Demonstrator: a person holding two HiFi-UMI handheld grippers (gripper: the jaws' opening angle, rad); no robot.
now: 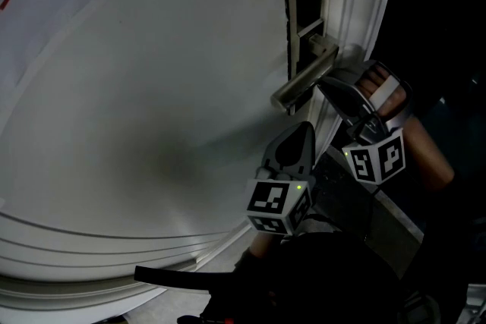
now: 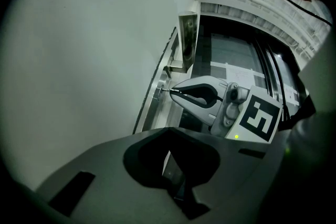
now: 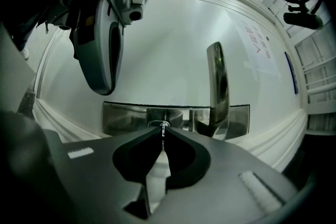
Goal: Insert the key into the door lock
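Note:
A metal lock plate (image 3: 131, 118) with a lever handle (image 3: 218, 84) sits on the white door (image 1: 152, 87). My right gripper (image 3: 162, 129) is shut on a thin silver key (image 3: 163, 132). The key's tip is at the round keyhole (image 3: 159, 124); how deep it sits I cannot tell. In the head view the right gripper (image 1: 322, 85) reaches in just under the handle (image 1: 304, 80), and the key is hidden there. The left gripper view shows the right gripper (image 2: 171, 91) with the key against the lock's edge. My left gripper (image 2: 170, 130) is shut and empty, held below the lock (image 1: 305, 128).
A paper sheet with writing (image 3: 257, 44) is stuck on the door beyond the handle. The moulded door frame (image 1: 357, 4) runs along the lock side, with a dark opening past it. A person's hand (image 1: 380, 91) holds the right gripper.

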